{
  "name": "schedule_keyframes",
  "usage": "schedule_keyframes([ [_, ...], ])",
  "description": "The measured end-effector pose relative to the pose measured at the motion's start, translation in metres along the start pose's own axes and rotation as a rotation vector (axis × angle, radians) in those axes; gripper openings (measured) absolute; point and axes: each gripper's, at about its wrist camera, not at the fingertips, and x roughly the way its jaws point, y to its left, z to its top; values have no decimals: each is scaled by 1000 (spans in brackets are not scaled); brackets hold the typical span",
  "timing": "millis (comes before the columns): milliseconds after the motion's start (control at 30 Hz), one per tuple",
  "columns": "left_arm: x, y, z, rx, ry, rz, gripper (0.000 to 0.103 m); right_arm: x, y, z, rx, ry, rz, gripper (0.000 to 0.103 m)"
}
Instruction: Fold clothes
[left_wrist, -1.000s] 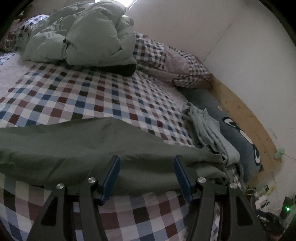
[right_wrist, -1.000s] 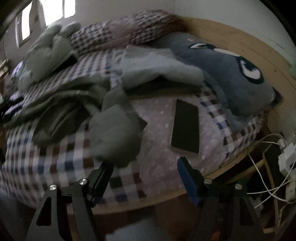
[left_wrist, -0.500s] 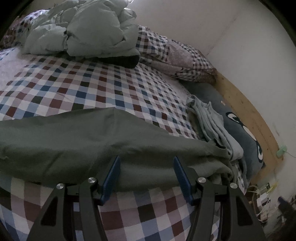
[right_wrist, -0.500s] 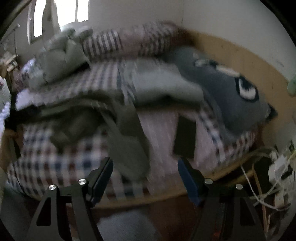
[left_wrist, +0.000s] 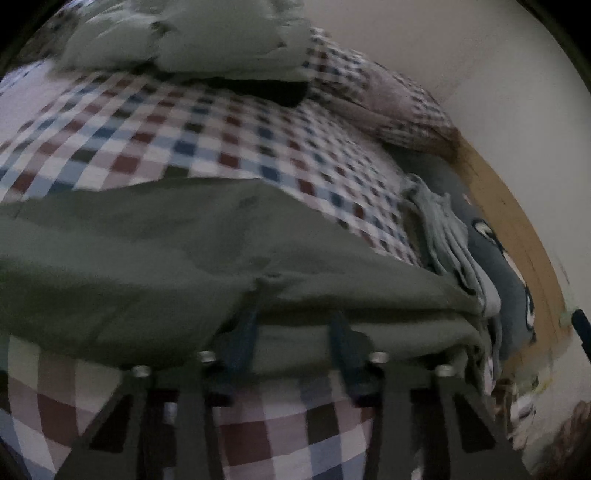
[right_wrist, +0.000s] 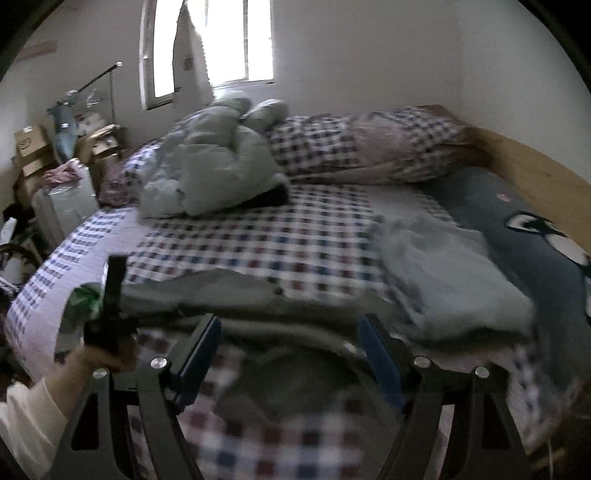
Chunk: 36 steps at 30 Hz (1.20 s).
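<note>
A dark olive-green garment (left_wrist: 177, 251) lies spread on the checked bed sheet (left_wrist: 192, 140). My left gripper (left_wrist: 291, 325) is open, its fingertips pushed into the garment's near edge, with cloth between the blue pads. In the right wrist view the same garment (right_wrist: 229, 295) lies across the front of the bed, with a loose part (right_wrist: 295, 380) hanging between my open right gripper's (right_wrist: 291, 350) fingers. The left gripper and the hand holding it show at the left (right_wrist: 107, 325). A folded light grey-green garment (right_wrist: 447, 280) lies to the right.
A crumpled pale green duvet (right_wrist: 214, 162) and a checked pillow (right_wrist: 362, 144) lie at the head of the bed. A dark blue cartoon-face cushion (right_wrist: 535, 236) lies along the wooden bed frame (right_wrist: 535, 173). Boxes and clutter (right_wrist: 55, 155) stand beyond the left side.
My left gripper has pushed forward into the olive garment's edge. My right gripper has swung up and left from the bed's corner, and the phone on the sheet is out of view.
</note>
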Motion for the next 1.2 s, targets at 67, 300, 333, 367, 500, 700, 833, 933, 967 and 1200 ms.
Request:
schedule_keyframes([
  [67, -1, 13, 0, -73, 5, -14, 13, 26, 9, 8, -3, 2, 37, 81],
  [300, 0, 29, -7, -173, 15, -26, 2, 130, 21, 27, 33, 92, 147, 81],
  [333, 0, 25, -7, -153, 12, -8, 2, 143, 22, 30, 32, 109, 162, 81],
  [367, -1, 23, -7, -135, 10, 8, 2, 155, 23, 33, 28, 127, 176, 81],
  [500, 1, 14, -5, -83, 12, 44, 2, 201, 33, 44, -28, 188, 215, 81],
  [700, 4, 6, 1, -20, -6, 89, 2, 250, 1, 62, 71, 238, 213, 81],
  [833, 8, -2, 0, 40, -25, 137, 2, 282, -18, 56, 129, 329, 193, 81],
  [933, 7, -1, 0, 44, -26, 142, 2, 306, -24, 45, 160, 404, 219, 81],
  [967, 7, 0, -1, 38, -24, 137, 2, 311, -26, 43, 170, 420, 223, 81],
  [1200, 6, 0, 0, 26, -21, 133, 2, 331, -28, 26, 181, 495, 254, 78],
])
